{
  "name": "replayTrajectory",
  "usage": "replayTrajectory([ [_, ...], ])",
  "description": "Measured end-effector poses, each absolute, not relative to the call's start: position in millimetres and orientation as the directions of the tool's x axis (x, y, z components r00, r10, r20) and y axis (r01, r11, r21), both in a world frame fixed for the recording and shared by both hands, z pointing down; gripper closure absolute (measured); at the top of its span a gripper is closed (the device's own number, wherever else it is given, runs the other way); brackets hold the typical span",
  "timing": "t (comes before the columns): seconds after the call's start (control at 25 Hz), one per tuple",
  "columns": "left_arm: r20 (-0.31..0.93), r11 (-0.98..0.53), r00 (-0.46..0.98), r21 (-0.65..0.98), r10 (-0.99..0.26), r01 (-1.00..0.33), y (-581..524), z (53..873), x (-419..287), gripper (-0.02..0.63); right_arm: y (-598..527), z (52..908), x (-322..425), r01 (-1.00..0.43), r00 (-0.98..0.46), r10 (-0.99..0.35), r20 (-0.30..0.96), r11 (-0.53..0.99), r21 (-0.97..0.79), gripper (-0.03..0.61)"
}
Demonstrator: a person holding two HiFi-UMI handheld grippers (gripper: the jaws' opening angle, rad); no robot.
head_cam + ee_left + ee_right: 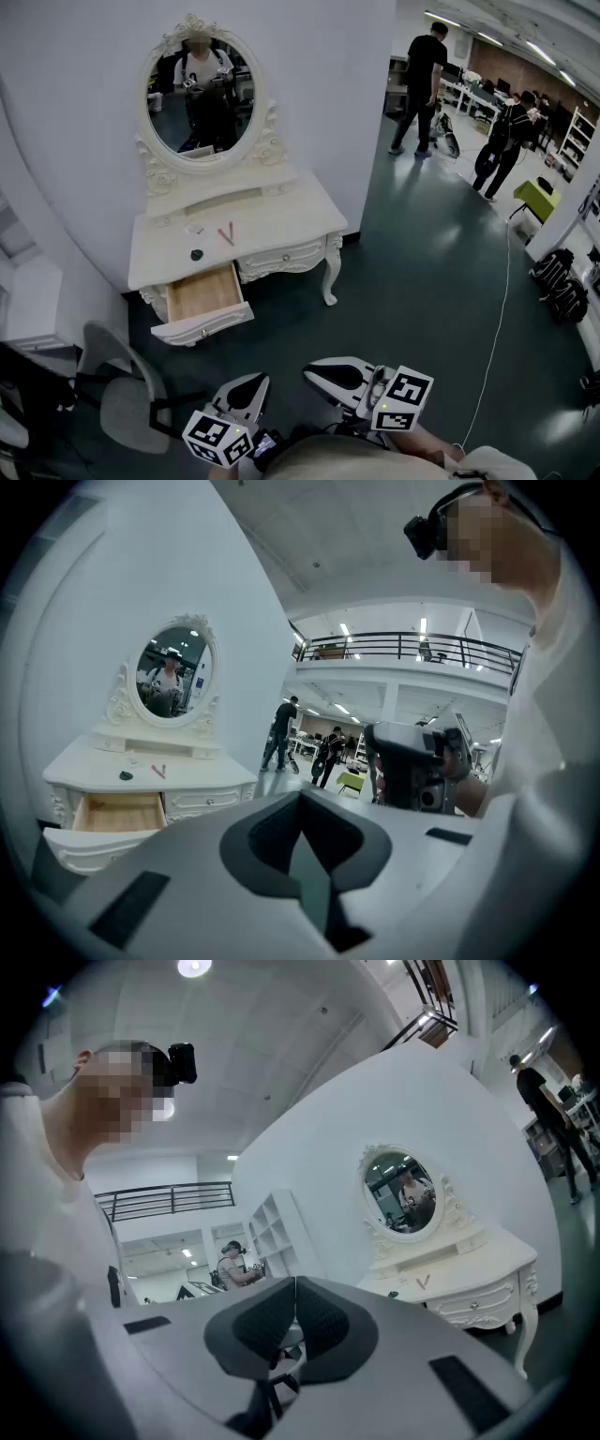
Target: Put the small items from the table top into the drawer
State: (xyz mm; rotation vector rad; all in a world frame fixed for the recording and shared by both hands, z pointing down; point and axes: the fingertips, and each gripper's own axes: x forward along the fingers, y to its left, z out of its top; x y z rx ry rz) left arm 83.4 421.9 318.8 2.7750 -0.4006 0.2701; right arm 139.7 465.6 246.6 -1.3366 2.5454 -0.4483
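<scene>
Both tools are idle and well apart from the work. The left gripper (301, 803) has its pads pressed together with nothing between them. The right gripper (294, 1288) is likewise closed and empty.

The small items lie on the top of the white dressing table (281, 223), below the oval mirror (201, 92). The drawer (202, 325) stands pulled out on the left side, and its wooden floor looks bare.

We count one dark round item (197, 254) near the front edge. Behind it are two slender red sticks (226, 233) that meet in a V. Beside those lies at least one pale item (194, 228); at this range we cannot say what it is, or whether there is a second.

We judge all of them light. The sticks look stiff and lie flat, so a pinch across the middle of each should serve. The round item sits low and may slide, so it wants a grip across its width. One drawer is open; one chair (122, 394) stands to the left.
</scene>
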Motion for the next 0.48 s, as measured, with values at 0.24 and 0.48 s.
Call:
replayTrajectory([
  [0.24, 0.263, -0.891, 0.931, 0.313, -0.253, -0.33, 438.4, 327.7, 103.8, 0.558, 482.5, 258.9, 166.8, -0.764, -0.545, -0.838, -0.031, 0.512, -0.393, 0.551],
  [0.48, 0.237, -0.906, 0.932, 0.263, -0.274, -0.333, 453.9, 312.0, 143.9, 0.558, 505.8, 249.9, 206.1, -0.769, -0.522, -0.849, -0.088, 0.512, -0.382, 0.549],
])
